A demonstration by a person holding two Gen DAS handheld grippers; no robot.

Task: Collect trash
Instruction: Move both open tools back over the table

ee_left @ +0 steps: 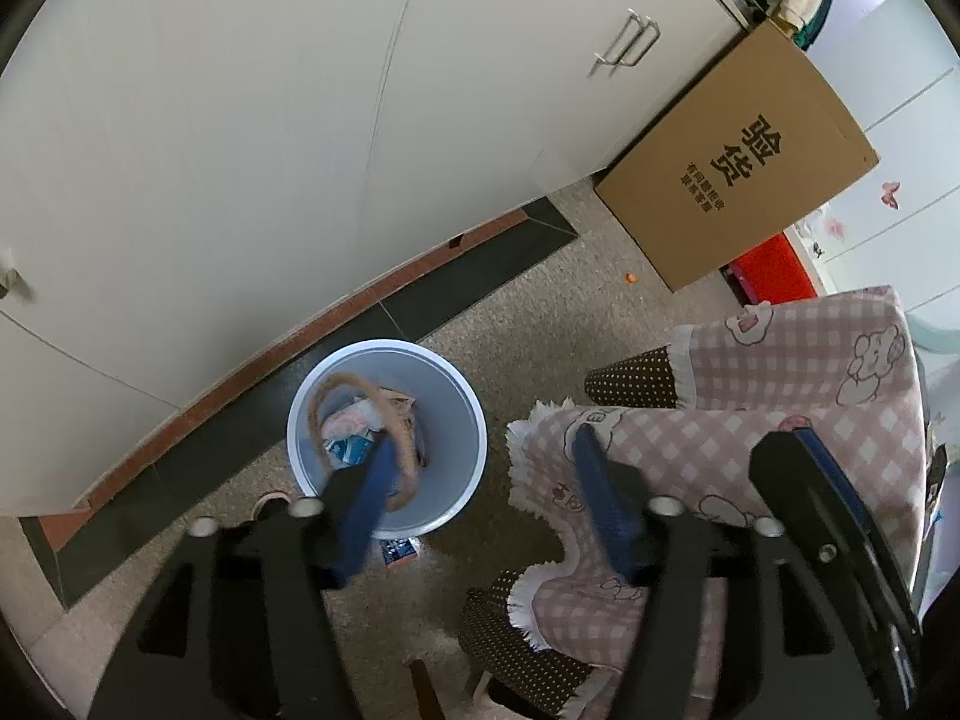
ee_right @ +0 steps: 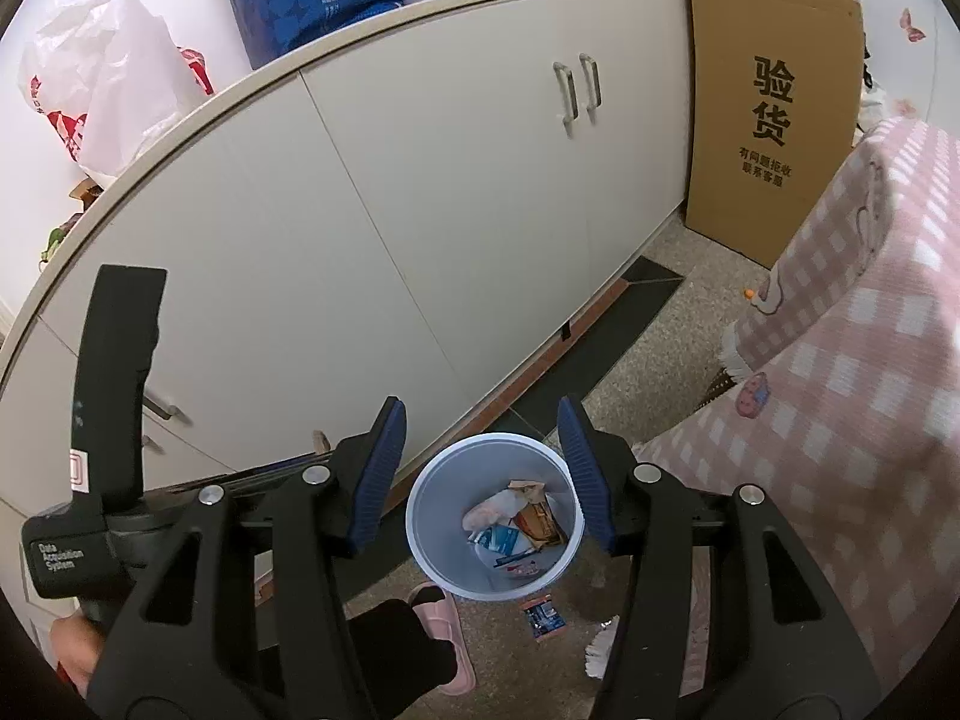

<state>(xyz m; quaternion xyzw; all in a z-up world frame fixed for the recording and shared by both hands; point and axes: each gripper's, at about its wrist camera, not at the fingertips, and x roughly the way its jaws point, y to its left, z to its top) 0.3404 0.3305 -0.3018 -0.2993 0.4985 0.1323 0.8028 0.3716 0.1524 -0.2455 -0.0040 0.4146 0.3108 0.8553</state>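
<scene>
On the speckled stone floor [ee_right: 654, 360], the round pale-blue plastic bin [ee_right: 432, 564] already holds wrappers between the right gripper [ee_right: 483, 474]'s spread, empty fingers; the left gripper [ee_left: 480, 474] is likewise released. A small blue-and-orange wrapper [ee_right: 544, 617] remains just below the bin.

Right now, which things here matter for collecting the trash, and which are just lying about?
For the job:
- trash bin, holding wrappers
- blue wrapper on the floor beside the bin
- left claw and right claw, both open and empty

Just lying about:
- cardboard box
- pink checked cover
- pink slipper
- white cabinet
</scene>
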